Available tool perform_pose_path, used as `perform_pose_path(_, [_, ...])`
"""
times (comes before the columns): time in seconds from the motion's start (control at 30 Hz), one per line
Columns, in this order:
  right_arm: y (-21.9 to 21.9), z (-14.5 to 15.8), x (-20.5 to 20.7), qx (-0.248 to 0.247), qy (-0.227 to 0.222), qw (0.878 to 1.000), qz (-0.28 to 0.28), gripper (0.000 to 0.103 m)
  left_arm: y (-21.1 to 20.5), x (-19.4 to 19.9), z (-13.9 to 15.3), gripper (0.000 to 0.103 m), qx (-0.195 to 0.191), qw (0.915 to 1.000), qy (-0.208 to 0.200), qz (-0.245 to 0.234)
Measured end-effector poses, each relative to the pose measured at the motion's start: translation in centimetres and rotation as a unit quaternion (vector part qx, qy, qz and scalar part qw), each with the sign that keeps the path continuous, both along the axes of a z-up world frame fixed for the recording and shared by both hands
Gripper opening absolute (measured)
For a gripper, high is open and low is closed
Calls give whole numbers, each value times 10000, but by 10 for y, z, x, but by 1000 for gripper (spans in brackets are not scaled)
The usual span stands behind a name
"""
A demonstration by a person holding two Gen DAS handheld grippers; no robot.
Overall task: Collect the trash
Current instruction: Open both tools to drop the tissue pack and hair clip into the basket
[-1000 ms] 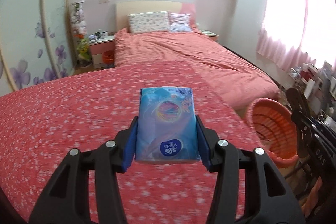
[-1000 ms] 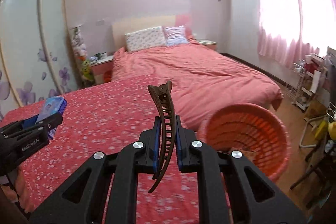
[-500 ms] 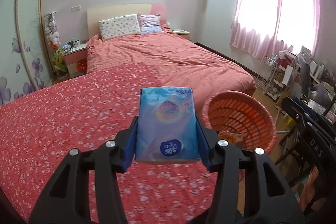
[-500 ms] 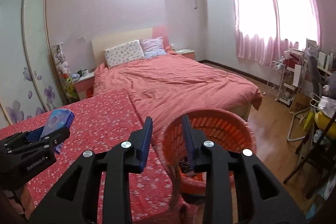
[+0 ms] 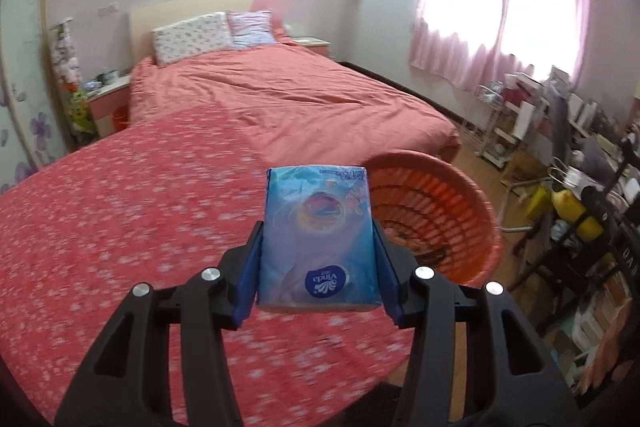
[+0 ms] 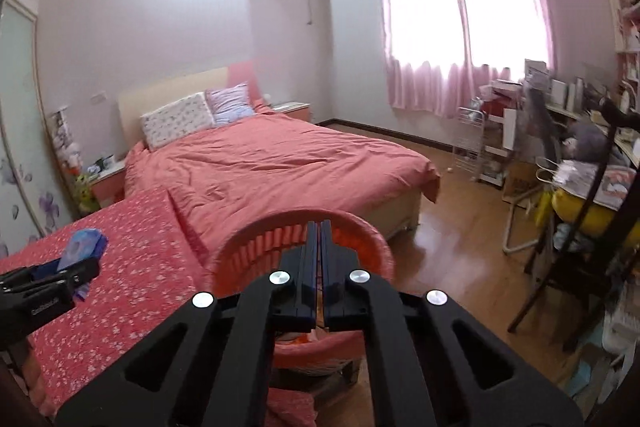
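A blue tissue pack [image 5: 318, 235] with a round logo sits upright between the blue pads of my left gripper [image 5: 318, 239], which is shut on it above the red flowered bedspread [image 5: 120, 227]. The orange slatted basket [image 5: 460, 203] stands just right of the pack, off the bed's edge, with scraps inside. In the right wrist view my right gripper [image 6: 320, 231] is shut with nothing between its pads, hanging over the basket's [image 6: 360, 231] rim. My left gripper [image 6: 76, 267] with the tissue pack [image 6: 82, 247] shows at that view's left edge.
A second bed with a plain coral cover [image 6: 280, 167] and two pillows [image 5: 192, 35] fills the back. Wooden floor [image 6: 460, 227] lies right of the basket. A dark chair and cluttered shelves [image 6: 580, 195] crowd the right side under pink curtains [image 6: 460, 7].
The brown hair clip left my right gripper, which opened over the basket and then shut empty. Both grippers swung right toward the basket; the left still holds the tissue pack.
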State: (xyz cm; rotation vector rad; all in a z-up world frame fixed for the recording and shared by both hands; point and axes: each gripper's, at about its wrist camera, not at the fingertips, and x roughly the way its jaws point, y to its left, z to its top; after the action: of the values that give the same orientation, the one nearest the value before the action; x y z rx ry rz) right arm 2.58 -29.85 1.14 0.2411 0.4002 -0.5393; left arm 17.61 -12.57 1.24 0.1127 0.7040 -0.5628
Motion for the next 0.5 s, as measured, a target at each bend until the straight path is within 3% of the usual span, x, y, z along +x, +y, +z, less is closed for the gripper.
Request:
perform_pose_path(0.3, [-28,-13,-2,243,30,9996,-100,6,-88,0,-20,50,37,9975,154,-688])
perform_pose_path(0.33, [-32,-15,-2,271,25,9996,-118,9,-98,3,-25,50,80,9971,192,-736])
perform_pose_path(0.4, [-38,-17,-3,375,-13,9992,-166,30,-114,10,-34,51,144,9962,273,-811])
perform_pose_path(0.5, [-42,-20,-4,436,-34,9988,-214,40,-129,23,-50,56,308,9956,430,-776])
